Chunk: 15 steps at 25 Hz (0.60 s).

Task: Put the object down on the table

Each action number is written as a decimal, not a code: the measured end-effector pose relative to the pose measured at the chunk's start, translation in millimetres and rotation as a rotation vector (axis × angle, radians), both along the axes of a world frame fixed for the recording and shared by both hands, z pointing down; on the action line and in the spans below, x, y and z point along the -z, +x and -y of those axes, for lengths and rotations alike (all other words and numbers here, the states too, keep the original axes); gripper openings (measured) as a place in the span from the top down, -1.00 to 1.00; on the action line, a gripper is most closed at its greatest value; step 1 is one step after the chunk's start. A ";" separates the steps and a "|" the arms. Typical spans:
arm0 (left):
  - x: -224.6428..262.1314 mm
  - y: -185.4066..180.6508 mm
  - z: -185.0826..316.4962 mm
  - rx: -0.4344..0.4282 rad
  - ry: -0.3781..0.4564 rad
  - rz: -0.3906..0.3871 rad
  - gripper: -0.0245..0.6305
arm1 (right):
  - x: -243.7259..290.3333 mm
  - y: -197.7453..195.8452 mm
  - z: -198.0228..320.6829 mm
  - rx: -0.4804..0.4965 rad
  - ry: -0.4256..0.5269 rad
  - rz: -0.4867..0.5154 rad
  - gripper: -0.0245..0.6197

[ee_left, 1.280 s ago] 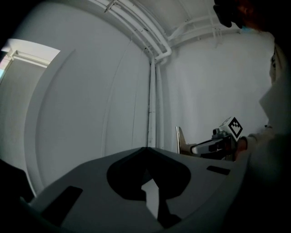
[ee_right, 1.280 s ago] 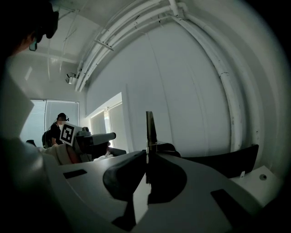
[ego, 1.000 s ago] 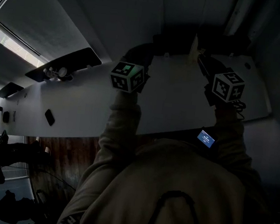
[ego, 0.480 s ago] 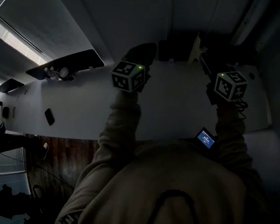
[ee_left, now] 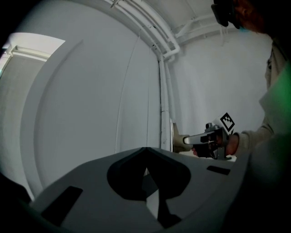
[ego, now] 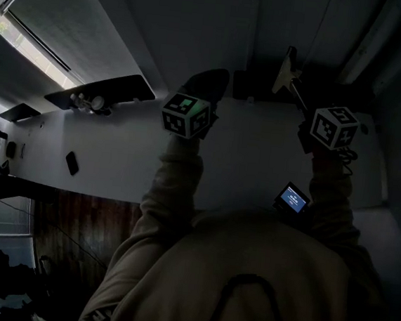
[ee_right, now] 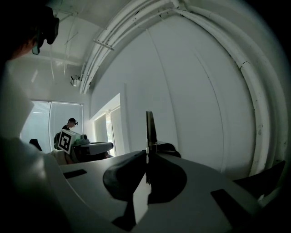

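Right gripper view | I am pinching the thin flat object (ee_right: 150, 128) upright in my closed right gripper (ee_right: 146, 159) | object hanging above the table (ego: 250, 154), its far edge | left gripper (ee_left: 145, 154) sitting closed, empty | lowering, release pending

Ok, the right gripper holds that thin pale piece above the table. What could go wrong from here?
1. The right gripper pinches the thin pale flat piece only by its lower part, upright, so it could pivot or slip while being lowered.
2. In the head view it seems close to the far edge of the white table; an early release might drop it behind.
3. Set down on edge, it would likely topple.
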<state>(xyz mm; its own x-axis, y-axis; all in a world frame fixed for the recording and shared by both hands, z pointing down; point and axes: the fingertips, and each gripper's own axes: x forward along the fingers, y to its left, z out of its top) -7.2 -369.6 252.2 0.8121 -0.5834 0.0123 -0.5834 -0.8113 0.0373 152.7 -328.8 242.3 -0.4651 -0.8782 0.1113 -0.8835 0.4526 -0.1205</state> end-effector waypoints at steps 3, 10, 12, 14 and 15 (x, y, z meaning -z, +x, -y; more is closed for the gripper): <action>8.4 -1.5 -2.9 0.012 0.021 0.010 0.94 | 5.8 -0.1 -0.9 0.011 0.018 0.002 0.86; 7.7 -6.0 -0.1 0.035 0.021 -0.001 0.94 | 8.0 -6.5 -1.7 0.037 0.033 -0.008 0.86; 3.7 -4.7 -0.6 0.032 0.008 0.002 0.94 | 7.1 -5.8 -1.8 0.035 0.026 -0.009 0.86; 1.5 -4.6 -1.0 0.028 0.001 0.004 0.94 | 6.0 -5.0 -1.4 0.031 0.019 -0.009 0.86; 0.9 -4.5 -0.6 0.026 -0.001 0.004 0.94 | 5.0 -4.6 -0.8 0.030 0.016 -0.009 0.86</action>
<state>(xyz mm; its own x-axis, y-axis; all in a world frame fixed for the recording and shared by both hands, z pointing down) -11.8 -369.0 251.3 0.7963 -0.6047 0.0158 -0.6048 -0.7956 0.0360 148.1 -328.0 237.4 -0.4904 -0.8655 0.1019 -0.8705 0.4809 -0.1050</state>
